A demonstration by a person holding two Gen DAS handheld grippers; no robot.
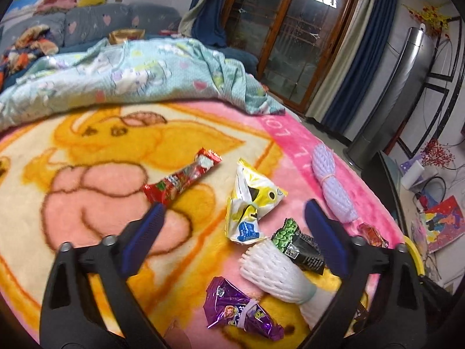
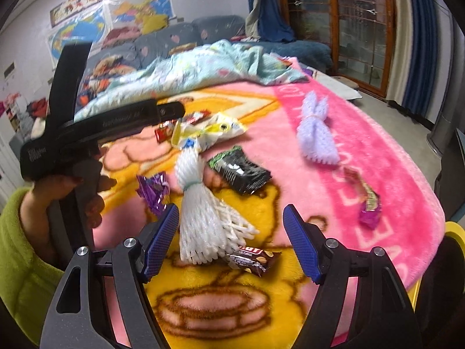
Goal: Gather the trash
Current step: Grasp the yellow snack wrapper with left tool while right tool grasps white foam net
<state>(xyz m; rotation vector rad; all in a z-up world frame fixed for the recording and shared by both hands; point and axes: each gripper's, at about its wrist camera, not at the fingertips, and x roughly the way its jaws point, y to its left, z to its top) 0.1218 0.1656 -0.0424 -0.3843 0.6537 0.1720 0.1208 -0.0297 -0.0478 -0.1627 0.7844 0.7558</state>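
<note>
Trash on pink-and-yellow blanket [image 1: 87, 151], bed middle: red wrapper [image 1: 181, 179], yellow-white packet [image 1: 250, 203], white foam net [image 2: 200, 215], chocolate bar wrapper [image 2: 252, 258]. Left gripper [image 1: 235, 212] and right gripper [image 2: 231, 218]: fingers apart, empty.

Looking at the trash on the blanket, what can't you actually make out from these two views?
- Brown snack bar wrapper: right wrist view, white foam net covers one end.
- Red wrapper: right wrist view, blurred, partly behind left hand-held gripper.
- Yellow bin: left wrist view, only its rim shows.
</note>
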